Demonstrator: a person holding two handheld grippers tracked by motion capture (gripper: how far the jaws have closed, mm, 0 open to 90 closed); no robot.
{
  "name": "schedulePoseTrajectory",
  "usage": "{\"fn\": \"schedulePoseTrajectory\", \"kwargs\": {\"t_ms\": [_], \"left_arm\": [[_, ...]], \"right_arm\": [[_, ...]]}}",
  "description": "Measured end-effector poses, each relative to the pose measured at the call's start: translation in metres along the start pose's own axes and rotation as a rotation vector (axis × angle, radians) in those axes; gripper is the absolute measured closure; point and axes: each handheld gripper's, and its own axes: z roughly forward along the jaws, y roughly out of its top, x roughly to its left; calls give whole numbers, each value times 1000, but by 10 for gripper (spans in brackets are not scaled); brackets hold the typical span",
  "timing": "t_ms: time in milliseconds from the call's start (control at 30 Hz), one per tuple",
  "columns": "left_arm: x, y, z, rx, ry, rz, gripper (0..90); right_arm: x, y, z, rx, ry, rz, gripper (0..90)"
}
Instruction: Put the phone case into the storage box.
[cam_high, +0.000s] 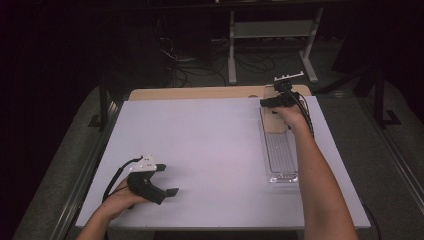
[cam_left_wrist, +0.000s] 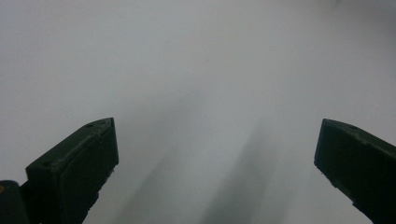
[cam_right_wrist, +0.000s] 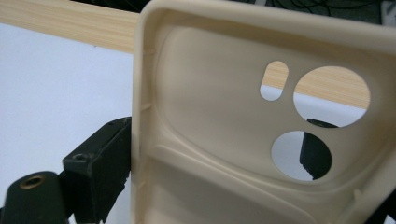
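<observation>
A beige phone case (cam_right_wrist: 210, 112) with camera cut-outs stands between the jaws of my right gripper (cam_right_wrist: 215, 127); one jaw presses its left edge and the other shows through a cut-out. In the high view this right gripper (cam_high: 273, 102) holds the phone case (cam_high: 274, 122) at the far right of the table, over the far end of a clear plastic tray (cam_high: 283, 161). Near the front left corner my left gripper (cam_high: 167, 179) rests open on the white sheet. Its jaws (cam_left_wrist: 218, 126) stand wide apart with bare white surface between them.
A white sheet (cam_high: 210, 145) covers the table, with a strip of wood (cam_high: 190, 93) showing along the far edge. Beyond the table, a metal stand (cam_high: 272, 30) and cables (cam_high: 200, 65) lie on the dark floor.
</observation>
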Motion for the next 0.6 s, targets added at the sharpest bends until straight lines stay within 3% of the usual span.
{"fn": "schedulePoseTrajectory", "kwargs": {"t_ms": [600], "left_arm": [[0, 0, 0, -4, -2, -6, 0]], "right_arm": [[0, -1, -1, 3, 20, 6, 30]]}}
